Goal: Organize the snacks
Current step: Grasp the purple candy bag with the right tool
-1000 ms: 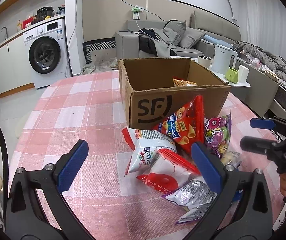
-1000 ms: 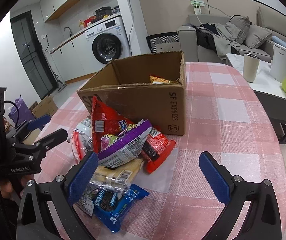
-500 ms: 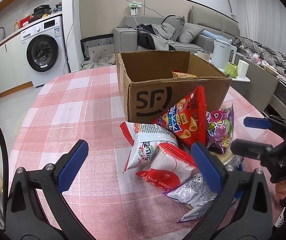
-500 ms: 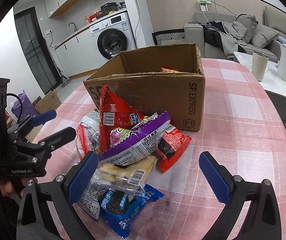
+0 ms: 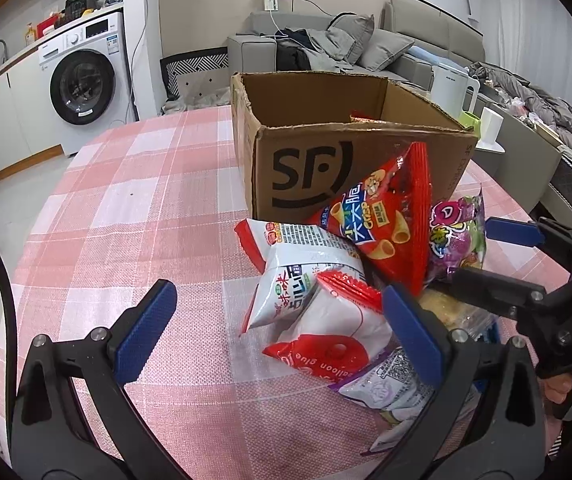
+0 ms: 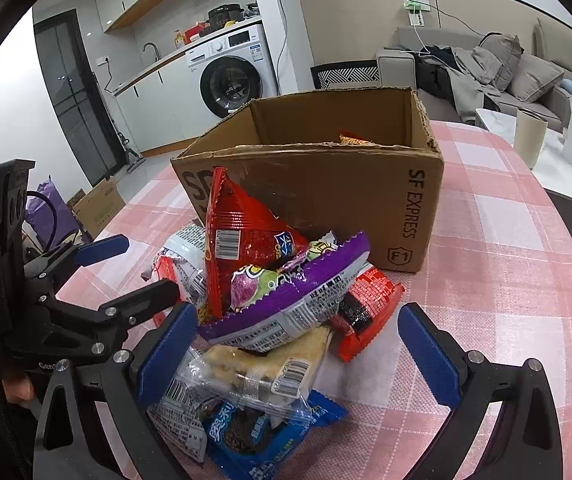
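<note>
The snacks lay heaped on the bench (image 5: 134, 208) against the near wall of the cardboard box (image 5: 305, 168), one packet already inside it. The red cone-crisp bag (image 5: 389, 224) stood tilted on top, leaning on the purple bag (image 6: 286, 300); beneath were the white bag (image 5: 305, 272), a clear biscuit pack (image 6: 262, 368) and a blue cookie pack (image 6: 254, 436). Both hand-held grippers, left (image 5: 278, 332) and right (image 6: 297, 352), were spread wide and empty, flanking the heap. The likely trouble was the pile itself: tugging a lower packet would probably topple the red bag, and slick foil might slip from the pads. With both tools so near, they might also collide.
</note>
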{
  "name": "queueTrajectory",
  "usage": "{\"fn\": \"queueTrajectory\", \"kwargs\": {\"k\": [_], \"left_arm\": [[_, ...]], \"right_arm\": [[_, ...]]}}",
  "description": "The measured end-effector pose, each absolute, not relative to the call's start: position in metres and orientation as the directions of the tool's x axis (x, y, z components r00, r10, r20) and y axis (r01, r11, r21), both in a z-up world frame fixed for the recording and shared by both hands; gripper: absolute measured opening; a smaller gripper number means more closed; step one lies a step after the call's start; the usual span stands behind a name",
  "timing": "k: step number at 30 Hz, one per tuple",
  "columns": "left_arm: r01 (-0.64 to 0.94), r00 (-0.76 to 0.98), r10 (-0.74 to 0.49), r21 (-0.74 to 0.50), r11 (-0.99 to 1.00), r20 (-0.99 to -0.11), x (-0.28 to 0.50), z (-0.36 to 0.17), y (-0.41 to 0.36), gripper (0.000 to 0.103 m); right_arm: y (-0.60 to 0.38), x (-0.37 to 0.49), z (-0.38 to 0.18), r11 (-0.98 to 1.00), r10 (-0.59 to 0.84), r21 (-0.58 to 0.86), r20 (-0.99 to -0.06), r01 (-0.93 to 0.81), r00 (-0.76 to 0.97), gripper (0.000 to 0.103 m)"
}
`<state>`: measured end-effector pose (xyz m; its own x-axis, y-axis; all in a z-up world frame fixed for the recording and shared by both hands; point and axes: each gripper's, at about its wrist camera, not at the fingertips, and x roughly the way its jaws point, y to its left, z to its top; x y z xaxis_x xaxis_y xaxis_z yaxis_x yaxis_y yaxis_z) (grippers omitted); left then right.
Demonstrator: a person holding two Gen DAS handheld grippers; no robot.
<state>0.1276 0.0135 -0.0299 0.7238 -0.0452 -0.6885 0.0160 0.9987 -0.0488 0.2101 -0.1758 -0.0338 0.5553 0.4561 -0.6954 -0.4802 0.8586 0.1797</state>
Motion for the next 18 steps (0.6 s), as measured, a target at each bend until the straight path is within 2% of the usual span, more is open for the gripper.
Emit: {"fn": "queueTrajectory", "kwargs": {"k": [7,18], "left_arm": [[0.020,0.713,-0.046,-0.046,0.999,-0.700,0.128,-0.033,0.015,0.102],[0.060,0.694,-0.075,-0.047,0.997,-0.716,0.117,-0.032,0.017,0.102]], "right_arm": [[-0.170,0.216,-0.036,0.867,0.439,0.165,-0.698,-0.470,0.565,0.098],[-0.171,0.227,-0.044,0.858,0.465,0.210,-0.703,-0.468,0.537,0.074]]}}
